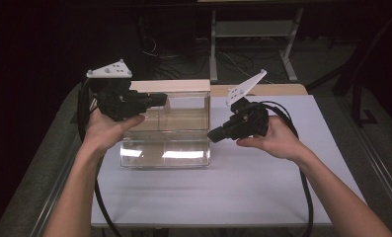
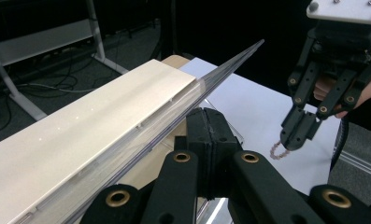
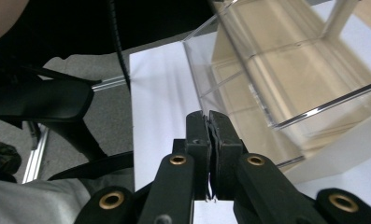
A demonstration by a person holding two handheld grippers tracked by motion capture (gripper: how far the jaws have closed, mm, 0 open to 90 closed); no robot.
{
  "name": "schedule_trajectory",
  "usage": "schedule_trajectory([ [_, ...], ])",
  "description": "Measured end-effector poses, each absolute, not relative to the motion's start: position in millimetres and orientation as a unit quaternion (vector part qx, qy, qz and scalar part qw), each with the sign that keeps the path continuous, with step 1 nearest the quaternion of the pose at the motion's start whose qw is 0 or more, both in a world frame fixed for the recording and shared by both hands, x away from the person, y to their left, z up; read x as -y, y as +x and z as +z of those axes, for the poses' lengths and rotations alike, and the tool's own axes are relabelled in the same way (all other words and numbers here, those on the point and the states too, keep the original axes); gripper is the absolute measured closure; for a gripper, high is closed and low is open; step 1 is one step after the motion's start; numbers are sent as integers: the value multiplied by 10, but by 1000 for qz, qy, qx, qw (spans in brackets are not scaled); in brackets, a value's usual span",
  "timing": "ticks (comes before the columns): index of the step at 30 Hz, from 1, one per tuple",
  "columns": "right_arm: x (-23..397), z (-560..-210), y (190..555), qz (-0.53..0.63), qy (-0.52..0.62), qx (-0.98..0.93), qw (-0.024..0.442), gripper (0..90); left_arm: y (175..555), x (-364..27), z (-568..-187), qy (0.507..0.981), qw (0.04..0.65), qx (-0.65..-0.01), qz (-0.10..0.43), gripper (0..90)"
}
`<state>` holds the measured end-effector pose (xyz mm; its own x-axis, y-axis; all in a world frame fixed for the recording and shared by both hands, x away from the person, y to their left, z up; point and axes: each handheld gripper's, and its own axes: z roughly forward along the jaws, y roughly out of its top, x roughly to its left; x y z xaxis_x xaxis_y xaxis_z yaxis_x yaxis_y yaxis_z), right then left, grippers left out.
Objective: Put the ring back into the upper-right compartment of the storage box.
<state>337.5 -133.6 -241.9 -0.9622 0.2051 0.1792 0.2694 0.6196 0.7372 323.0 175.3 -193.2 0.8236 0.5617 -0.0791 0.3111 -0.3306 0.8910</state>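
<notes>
My left gripper point(image 1: 159, 100) is up at the left end of the clear acrylic box point(image 1: 165, 143), its jaws clenched together just under the raised lid; in the left gripper view the pads meet beneath the edge of the transparent lid panel with its cream-coloured strip point(image 2: 85, 144), though I cannot tell whether they actually pinch the lid or only sit below it. The lid stands tilted open above the box, its cream strip point(image 1: 170, 85) running along the top in the high view. My right gripper point(image 1: 214, 134) hangs just off the right end of the box, jaws clamped on a small string of pale pinkish-brown beads point(image 2: 279, 150) that dangles from its tips point(image 2: 295, 137) over the white table mat point(image 1: 262, 187). In the right gripper view a thin thread point(image 3: 210, 196) shows between the closed pads, with the box's open compartment point(image 3: 286, 79) just ahead and to the right.
</notes>
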Motion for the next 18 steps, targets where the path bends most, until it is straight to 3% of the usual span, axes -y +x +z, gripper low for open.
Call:
schedule_trajectory([
  [18, 1184, -2219, 3533, -419, -140, 897, 17, 871, 3232, -1754, -1930, 808, 510, -269, 122, 891],
])
